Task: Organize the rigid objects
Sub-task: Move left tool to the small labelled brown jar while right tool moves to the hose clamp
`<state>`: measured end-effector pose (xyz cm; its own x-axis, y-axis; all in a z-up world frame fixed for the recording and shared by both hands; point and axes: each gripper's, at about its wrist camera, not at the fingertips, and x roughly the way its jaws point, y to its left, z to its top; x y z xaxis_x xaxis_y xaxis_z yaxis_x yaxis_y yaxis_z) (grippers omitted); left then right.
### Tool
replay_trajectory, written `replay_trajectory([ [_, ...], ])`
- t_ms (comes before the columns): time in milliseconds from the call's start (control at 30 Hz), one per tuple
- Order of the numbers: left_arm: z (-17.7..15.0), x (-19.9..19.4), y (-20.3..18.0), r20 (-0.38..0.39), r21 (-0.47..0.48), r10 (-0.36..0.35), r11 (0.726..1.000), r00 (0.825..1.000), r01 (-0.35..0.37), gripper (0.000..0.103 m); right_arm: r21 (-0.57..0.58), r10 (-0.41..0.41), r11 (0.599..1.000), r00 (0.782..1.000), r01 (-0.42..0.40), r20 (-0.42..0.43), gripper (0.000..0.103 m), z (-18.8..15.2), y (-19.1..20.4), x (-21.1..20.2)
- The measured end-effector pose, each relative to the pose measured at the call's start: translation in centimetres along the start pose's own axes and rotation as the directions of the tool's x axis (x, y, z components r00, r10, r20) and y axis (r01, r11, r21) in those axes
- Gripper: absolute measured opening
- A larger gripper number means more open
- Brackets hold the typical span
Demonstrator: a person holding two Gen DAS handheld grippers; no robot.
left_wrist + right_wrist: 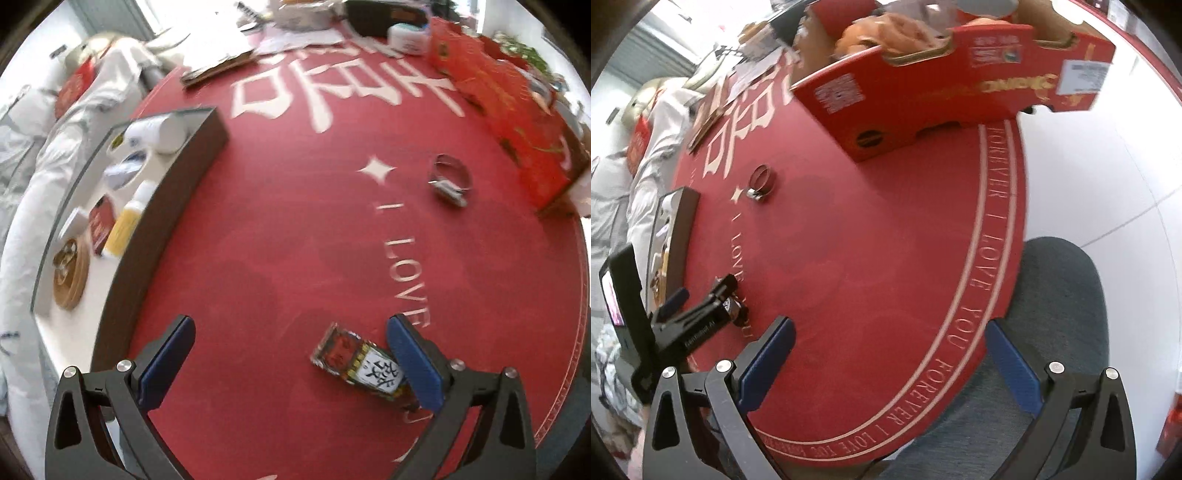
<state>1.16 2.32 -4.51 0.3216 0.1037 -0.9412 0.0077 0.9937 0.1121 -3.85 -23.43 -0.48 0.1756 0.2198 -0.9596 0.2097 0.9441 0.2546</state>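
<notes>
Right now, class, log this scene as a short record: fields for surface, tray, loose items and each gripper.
surface: round red table
tray: dark-walled tray at the table's left edge, holding bottles and small boxes
loose items: patterned small box; metal ring clamp
left gripper: open, right finger beside the small box
right gripper: open, holding nothing

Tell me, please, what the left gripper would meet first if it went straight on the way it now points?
Probably the bare red tabletop: the open left gripper points between the small patterned box, beside its right finger, and the tray. Depth is unclear.
</notes>
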Motion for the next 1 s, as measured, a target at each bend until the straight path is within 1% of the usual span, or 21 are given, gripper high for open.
replay_trajectory([
  [100,-0.3,0.0,-0.3,-0.027,-0.044,-0.023,0.999,0.999,0.022,0.103,-0.031,0.019,0.999,1.000,-0.019,-0.015,0.103,0.1,1.1,0.5],
  [167,-0.7,-0.2,-0.5,-0.019,-0.081,-0.015,0.997,1.000,0.014,0.103,-0.051,0.025,0.998,0.999,-0.026,-0.026,0.103,0.3,1.9,0.9],
  [233,-0.8,0.0,-0.3,-0.019,-0.120,-0.029,0.992,0.999,0.026,0.103,-0.071,0.029,0.997,0.999,-0.031,-0.033,0.103,0.6,2.7,1.2],
  [300,-1.2,0.0,0.3,-0.028,-0.177,-0.062,0.983,0.998,0.056,0.103,-0.085,0.038,0.996,0.999,-0.040,-0.027,0.103,1.1,3.7,1.4],
  [367,-1.4,0.5,1.1,-0.039,-0.240,-0.103,0.967,0.994,0.091,0.103,-0.114,0.056,0.992,0.998,-0.058,-0.020,0.103,2.1,5.2,1.7],
  [467,-1.7,0.4,1.0,-0.026,-0.240,-0.096,0.967,0.995,0.087,0.103,-0.169,0.066,0.983,0.998,-0.067,-0.012,0.103,4.1,7.9,2.4],
  [533,-1.9,0.3,0.9,-0.013,-0.241,-0.092,0.967,0.996,0.087,0.103,-0.207,0.043,0.977,0.999,-0.043,-0.003,0.103,5.6,9.7,3.2],
  [633,-2.1,0.4,0.7,-0.003,-0.242,-0.090,0.966,0.996,0.087,0.103,-0.242,-0.015,0.970,1.000,0.017,0.009,0.103,7.9,11.8,5.0],
  [733,-2.2,0.4,0.7,0.004,-0.245,-0.088,0.966,0.996,0.086,0.103,-0.259,-0.064,0.964,0.998,0.065,0.011,0.103,9.6,12.8,6.8],
  [867,-2.5,0.1,0.8,0.010,-0.245,-0.087,0.966,0.996,0.087,0.103,-0.262,-0.163,0.952,0.987,0.157,-0.001,0.103,11.6,13.8,9.6],
  [900,-2.6,0.1,0.8,0.010,-0.246,-0.087,0.965,0.996,0.087,0.103,-0.264,-0.166,0.951,0.986,0.162,0.010,0.103,11.9,14.1,9.7],
  [933,-2.6,0.0,0.9,0.010,-0.247,-0.088,0.965,0.996,0.088,0.103,-0.280,-0.182,0.943,0.983,0.181,0.021,0.103,12.1,14.6,10.0],
  [1000,-2.4,0.1,0.9,0.003,-0.246,-0.091,0.965,0.996,0.089,0.103,-0.334,-0.227,0.914,0.973,0.229,0.046,0.103,12.2,15.7,10.7],
])
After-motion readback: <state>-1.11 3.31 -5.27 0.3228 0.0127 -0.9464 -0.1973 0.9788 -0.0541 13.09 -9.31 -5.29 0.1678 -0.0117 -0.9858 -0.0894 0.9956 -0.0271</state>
